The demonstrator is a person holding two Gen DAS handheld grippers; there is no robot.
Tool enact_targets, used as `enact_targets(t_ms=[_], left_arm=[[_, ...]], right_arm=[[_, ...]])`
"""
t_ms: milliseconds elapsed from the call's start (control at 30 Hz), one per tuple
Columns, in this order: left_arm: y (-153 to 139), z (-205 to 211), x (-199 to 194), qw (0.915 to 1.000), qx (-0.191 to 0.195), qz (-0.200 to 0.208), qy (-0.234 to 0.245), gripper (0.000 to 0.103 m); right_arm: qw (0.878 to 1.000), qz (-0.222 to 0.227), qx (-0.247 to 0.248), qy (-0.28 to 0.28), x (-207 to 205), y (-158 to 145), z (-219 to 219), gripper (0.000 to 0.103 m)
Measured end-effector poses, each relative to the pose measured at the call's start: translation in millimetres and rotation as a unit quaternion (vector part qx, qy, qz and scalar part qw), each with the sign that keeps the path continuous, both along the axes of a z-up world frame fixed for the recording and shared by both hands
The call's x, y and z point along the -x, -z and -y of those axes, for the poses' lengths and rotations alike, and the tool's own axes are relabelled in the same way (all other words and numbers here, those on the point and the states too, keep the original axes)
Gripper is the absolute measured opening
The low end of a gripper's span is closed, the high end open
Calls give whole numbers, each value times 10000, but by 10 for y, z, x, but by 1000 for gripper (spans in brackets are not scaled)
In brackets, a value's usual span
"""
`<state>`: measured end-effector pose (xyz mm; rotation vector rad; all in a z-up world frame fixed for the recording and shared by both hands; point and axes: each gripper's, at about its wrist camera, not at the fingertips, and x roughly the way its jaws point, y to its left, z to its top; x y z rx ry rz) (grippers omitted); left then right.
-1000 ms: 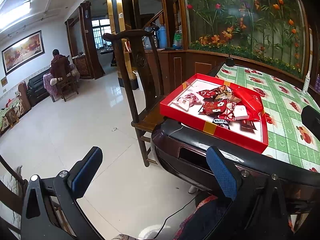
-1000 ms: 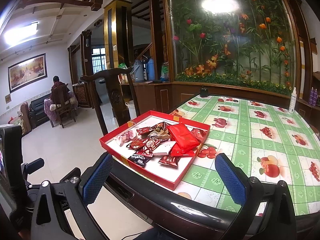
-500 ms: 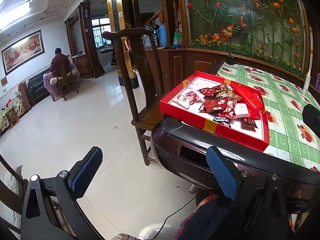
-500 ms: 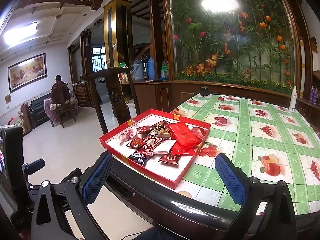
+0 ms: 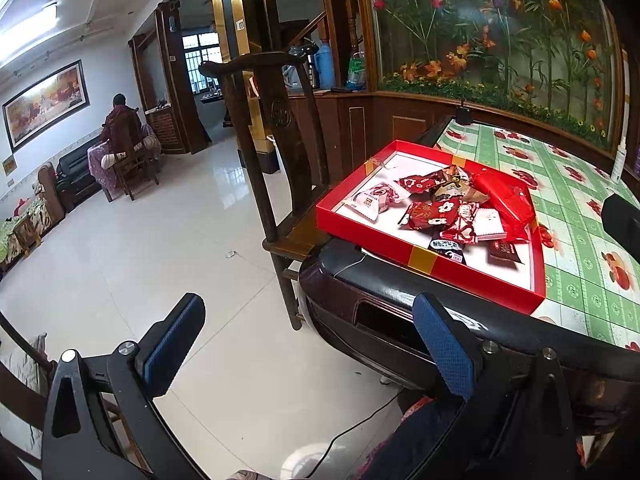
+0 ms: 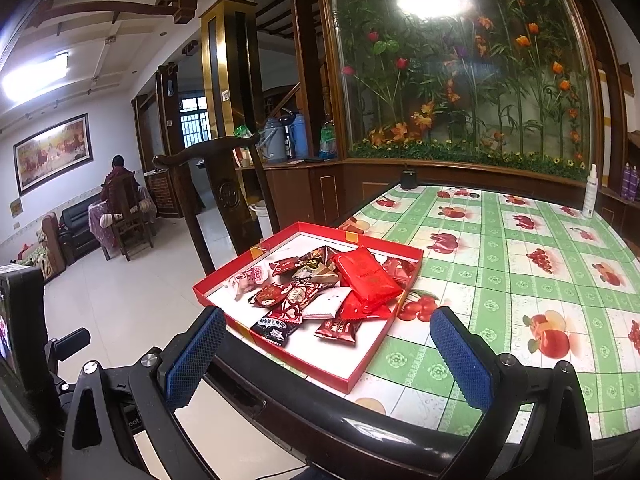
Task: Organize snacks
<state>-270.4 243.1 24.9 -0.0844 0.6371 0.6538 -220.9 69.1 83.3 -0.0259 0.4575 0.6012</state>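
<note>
Nothing moved; snacks [image 6: 320, 292] lie beyond right gripper [image 6: 326, 354].

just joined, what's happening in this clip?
Nothing is being handled yet. The left gripper and right gripper both have their jaws open and empty, short of the table. A red tray sits at the table's near corner, with a loose pile of snack packets inside, a large red packet on top. Sorting hasn't started.

Snacks [image 6: 320, 294] in tray [image 6: 362, 364], tray on table [image 6: 520, 264]
</note>
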Motion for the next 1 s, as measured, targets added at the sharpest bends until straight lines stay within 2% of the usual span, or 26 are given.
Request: enact_targets(t_ms=[467,667,1000], left_arm=[[26,-67,-395,9992,65,-368,-109,103],[-64,14,-633,9989,-57,-460,-68,103],[-169,35,-852,9983,-144,-550,-148,103]], right_arm=[[9991,-420,-26,-9,-487,84,-41,103],[9982,-598,-102,-3,-717,114,-12,103],[9980,-623,28,-64,-982,21,0,103]])
